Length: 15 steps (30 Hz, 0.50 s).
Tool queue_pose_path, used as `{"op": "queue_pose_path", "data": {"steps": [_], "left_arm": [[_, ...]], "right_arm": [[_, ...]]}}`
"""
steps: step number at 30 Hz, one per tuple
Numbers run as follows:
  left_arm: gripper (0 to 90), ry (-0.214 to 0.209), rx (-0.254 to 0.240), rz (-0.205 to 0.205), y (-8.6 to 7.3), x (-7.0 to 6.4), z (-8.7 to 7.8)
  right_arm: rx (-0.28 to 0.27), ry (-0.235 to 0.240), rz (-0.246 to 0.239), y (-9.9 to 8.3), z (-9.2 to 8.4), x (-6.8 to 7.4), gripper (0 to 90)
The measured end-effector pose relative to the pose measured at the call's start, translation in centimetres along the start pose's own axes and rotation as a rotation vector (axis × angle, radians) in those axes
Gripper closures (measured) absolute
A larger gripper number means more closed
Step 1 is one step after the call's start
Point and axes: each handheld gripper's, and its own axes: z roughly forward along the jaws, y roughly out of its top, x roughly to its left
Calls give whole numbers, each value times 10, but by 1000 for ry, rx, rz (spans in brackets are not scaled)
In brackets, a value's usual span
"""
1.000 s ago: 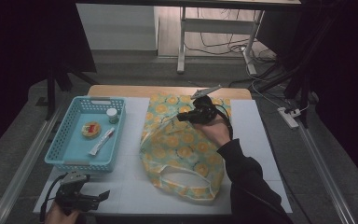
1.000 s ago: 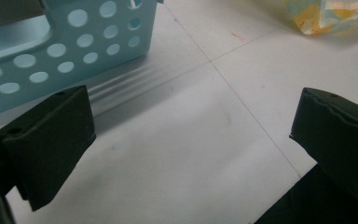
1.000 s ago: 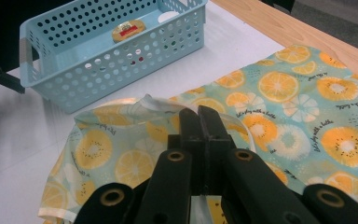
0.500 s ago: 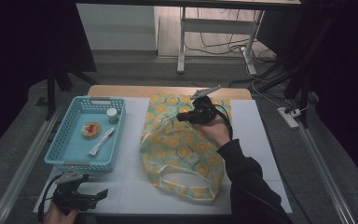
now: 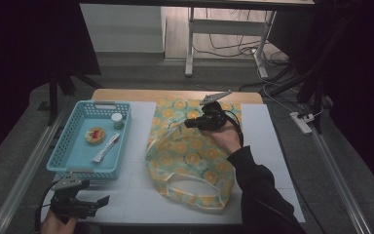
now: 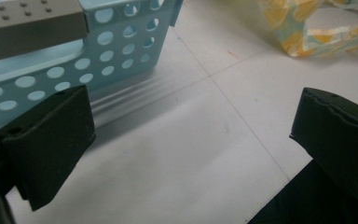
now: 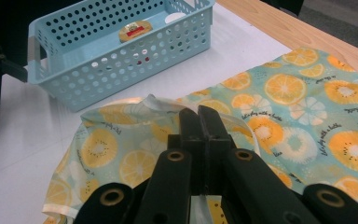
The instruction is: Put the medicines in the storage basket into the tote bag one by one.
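Right gripper: our right gripper (image 5: 191, 123) sits in the upper middle of the high view, jaws pressed together on a fold of the fruit-print bag (image 5: 190, 156). In the right gripper view the jaws meet with a strip of the pale hem pinched between them (image 7: 200, 122).

Bag: it lies on the white table (image 5: 268, 146) in the centre of the high view, mouth and handle loop toward the lower edge of the frame, and fills the right half of the right gripper view (image 7: 307, 98).

Left gripper: our left gripper (image 5: 95, 204) is at the lower left corner of the high view, jaws spread, nothing between them. The left gripper view shows bare tabletop between the two jaws, the basket wall at upper left (image 6: 121, 56) and a corner of the bag at upper right (image 6: 307, 28).

Basket: the blue basket (image 5: 61, 161) stands left of the bag, apart from it, holding a round biscuit-like item (image 5: 95, 135), a small jar (image 5: 118, 120) and a white packet (image 5: 106, 147).

What changed: over the last second the right gripper has kept its pinch in the same spot; the left gripper has edged a little rightward along the lower edge.

What that means: we judge the bag is held for opening, and the free gripper is only beginning its approach to the mouth.
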Motion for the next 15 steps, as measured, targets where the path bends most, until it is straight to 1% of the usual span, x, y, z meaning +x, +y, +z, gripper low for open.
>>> {"op": "queue_pose_path", "data": {"steps": [3, 6, 11, 13, 15], "left_arm": [[0, -12, 0, 5, 1, 2, 0], [0, 6, -8, 25, 2, 2, -1], [0, 22, -30, 27, 5, 3, -6], [0, 26, -28, 30, 7, 2, -8], [1, 30, -30, 44, 8, 1, -8]], "right_arm": [[2, 5, -1, 0, 0, 0, 900], [5, 6, 0, -1, 1, 0, 900], [10, -1, 2, -2, 1, 0, 900], [11, -3, 2, -2, 1, 0, 900], [9, -5, 3, -2, 1, 0, 900]]}}
